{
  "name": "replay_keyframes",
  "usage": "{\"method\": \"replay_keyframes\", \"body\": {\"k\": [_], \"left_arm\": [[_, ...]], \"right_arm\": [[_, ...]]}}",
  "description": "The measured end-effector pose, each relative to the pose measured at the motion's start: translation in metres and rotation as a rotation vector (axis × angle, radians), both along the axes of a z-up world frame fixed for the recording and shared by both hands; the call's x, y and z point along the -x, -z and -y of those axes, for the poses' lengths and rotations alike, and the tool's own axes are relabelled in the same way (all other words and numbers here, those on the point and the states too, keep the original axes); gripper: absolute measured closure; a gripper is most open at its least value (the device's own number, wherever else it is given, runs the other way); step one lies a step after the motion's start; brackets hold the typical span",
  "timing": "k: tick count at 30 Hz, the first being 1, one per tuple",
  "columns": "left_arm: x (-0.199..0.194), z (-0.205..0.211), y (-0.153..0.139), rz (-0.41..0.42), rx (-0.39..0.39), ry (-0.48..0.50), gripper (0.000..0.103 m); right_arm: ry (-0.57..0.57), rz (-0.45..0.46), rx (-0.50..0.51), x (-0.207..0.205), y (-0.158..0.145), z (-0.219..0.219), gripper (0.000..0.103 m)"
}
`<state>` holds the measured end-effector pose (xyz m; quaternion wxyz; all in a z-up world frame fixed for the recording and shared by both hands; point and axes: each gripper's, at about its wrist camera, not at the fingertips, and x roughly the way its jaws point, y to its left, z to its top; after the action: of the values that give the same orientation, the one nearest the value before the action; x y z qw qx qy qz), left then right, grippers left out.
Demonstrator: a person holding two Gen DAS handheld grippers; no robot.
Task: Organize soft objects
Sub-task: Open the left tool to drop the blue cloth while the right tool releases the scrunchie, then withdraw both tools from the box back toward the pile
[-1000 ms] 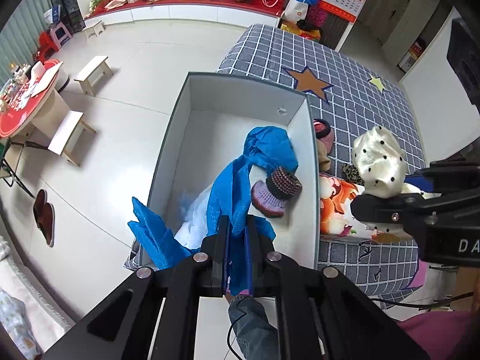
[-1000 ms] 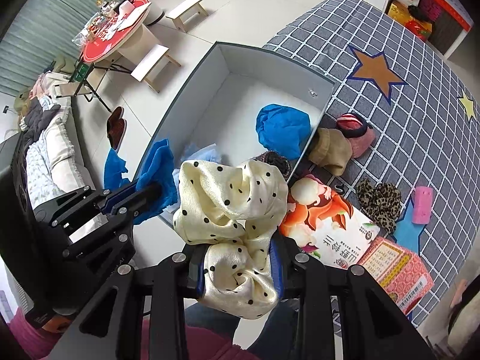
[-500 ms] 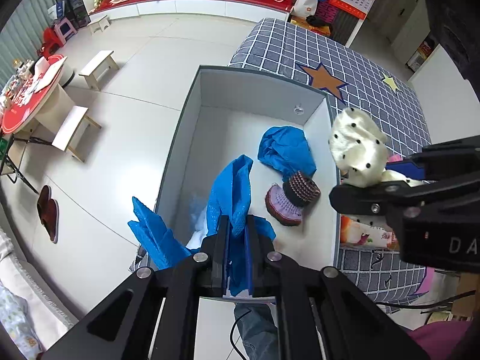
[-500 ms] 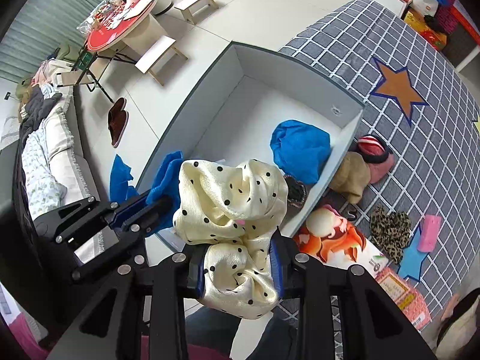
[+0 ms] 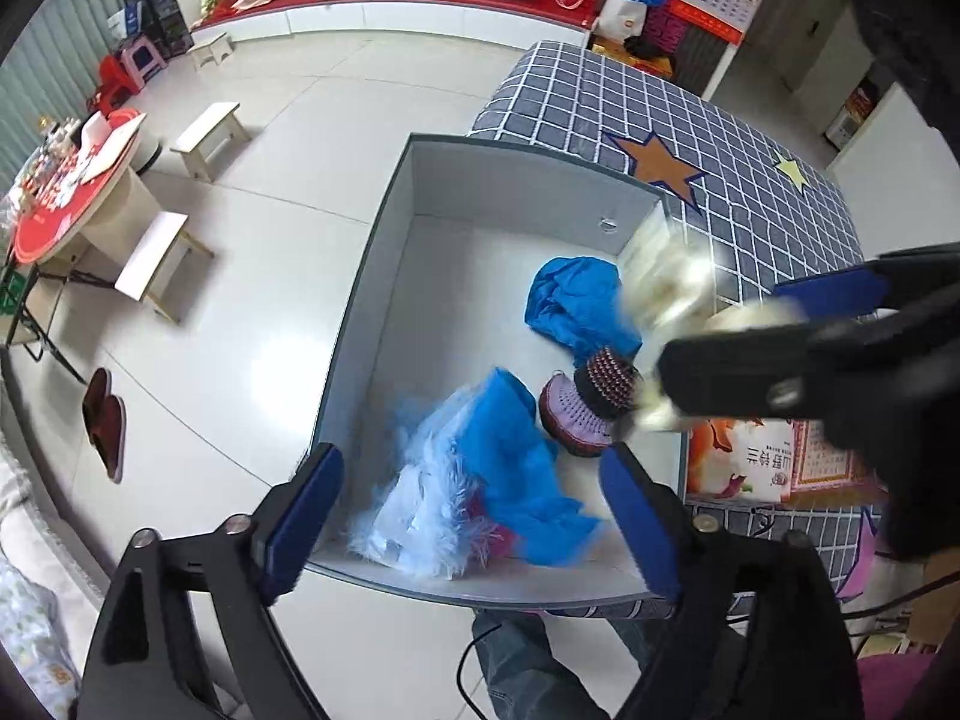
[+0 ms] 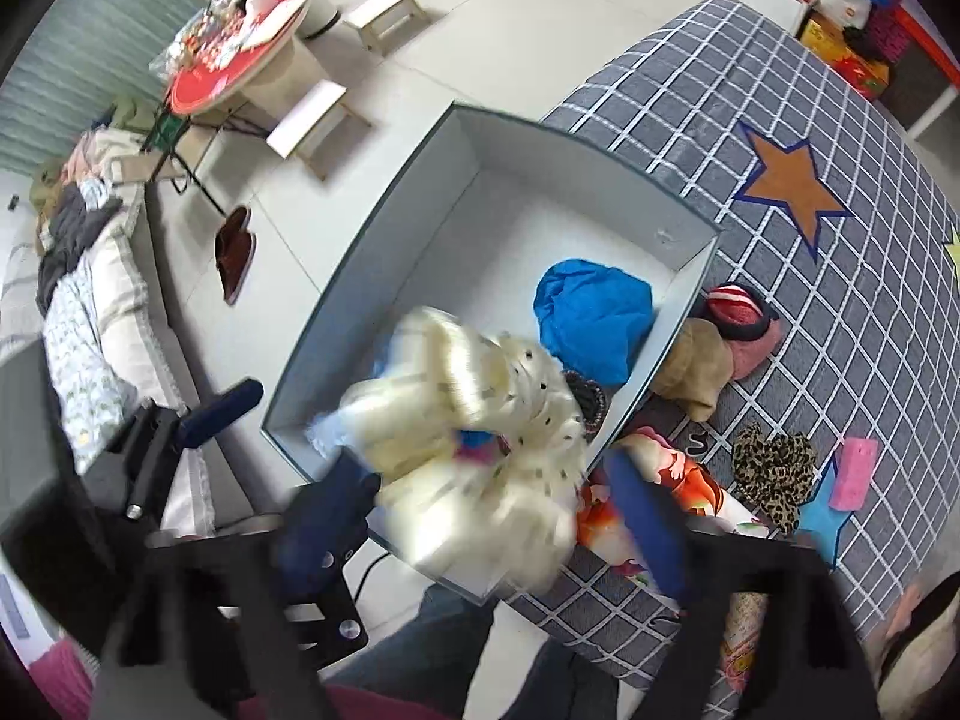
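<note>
A grey open box (image 5: 384,228) (image 6: 372,222) stands at the table's edge. In it lie a blue cloth (image 5: 576,300) (image 6: 591,312), a knitted purple hat (image 5: 585,405) and a blue fluffy cloth (image 5: 480,480). My left gripper (image 5: 474,516) is open and empty above the blue fluffy cloth. My right gripper (image 6: 498,510) is open; the cream dotted cloth (image 6: 480,420) is blurred between its spread fingers, falling over the box. It also shows in the left wrist view (image 5: 666,288).
On the checked tablecloth (image 6: 840,312) right of the box lie a tan and pink hat pair (image 6: 720,348), a leopard scrunchie (image 6: 774,468), a pink sponge (image 6: 855,474) and printed packets (image 6: 666,480). Stools (image 5: 210,132) and a red round table (image 5: 72,180) stand on the floor.
Both grippers opened. The blue fluffy cloth dropped from the left gripper into the box. The cream dotted cloth left the right gripper's grip and is falling over the box.
</note>
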<state>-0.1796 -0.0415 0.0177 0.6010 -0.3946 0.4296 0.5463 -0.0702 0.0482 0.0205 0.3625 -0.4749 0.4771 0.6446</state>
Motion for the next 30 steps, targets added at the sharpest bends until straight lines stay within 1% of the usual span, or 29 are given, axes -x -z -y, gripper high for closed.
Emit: {"method": "replay_keyframes", "body": {"k": [3,7,8,9,16,23,30], "left_arm": [[0.005,0.000,0.001,0.027,-0.015,-0.030,0.000],[0.004,0.001,0.001,0.046,-0.029,-0.023,0.000],[0.003,0.001,0.000,0.051,-0.031,-0.021,0.000],[0.002,0.001,0.000,0.051,-0.031,-0.020,0.000],[-0.012,0.002,-0.010,0.039,-0.036,0.014,0.000],[-0.040,-0.008,-0.025,0.034,-0.052,0.088,0.000],[-0.080,-0.024,-0.031,0.027,-0.047,0.189,0.000]], "right_arm": [[0.021,-0.012,0.013,-0.006,-0.002,-0.002,0.011],[0.057,-0.015,0.018,-0.015,-0.003,-0.002,0.011],[0.065,-0.021,0.022,-0.018,-0.003,-0.001,0.003],[0.073,-0.029,0.026,-0.020,-0.003,0.000,0.000],[0.116,-0.045,0.021,-0.041,-0.014,0.005,0.000],[0.239,-0.059,0.024,-0.095,-0.028,0.007,0.000],[0.432,-0.081,0.031,-0.174,-0.036,0.015,0.000]]}}
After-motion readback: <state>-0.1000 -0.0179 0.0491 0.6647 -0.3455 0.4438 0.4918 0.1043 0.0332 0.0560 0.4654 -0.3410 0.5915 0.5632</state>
